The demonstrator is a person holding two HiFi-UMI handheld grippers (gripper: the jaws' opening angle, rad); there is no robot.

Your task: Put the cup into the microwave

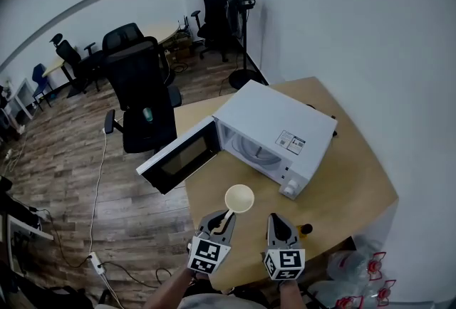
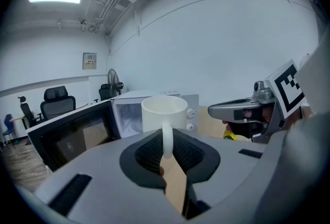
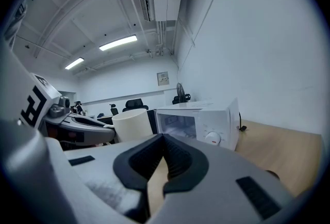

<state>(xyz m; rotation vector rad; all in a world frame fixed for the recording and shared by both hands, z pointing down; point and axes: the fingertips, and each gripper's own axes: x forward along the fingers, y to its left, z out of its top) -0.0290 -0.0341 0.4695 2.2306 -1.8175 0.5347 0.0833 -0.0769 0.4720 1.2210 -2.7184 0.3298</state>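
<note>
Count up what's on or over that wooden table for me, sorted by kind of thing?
microwave: 1
cup: 1
gripper: 2 (left gripper, holding the cup by its handle; right gripper, holding nothing)
small yellow-and-dark item, too small to identify: 1
Total: 5

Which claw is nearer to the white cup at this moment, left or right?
Left. The left claw grips the cup by its handle; the right claw, shut and empty, is apart from it at its right.
</note>
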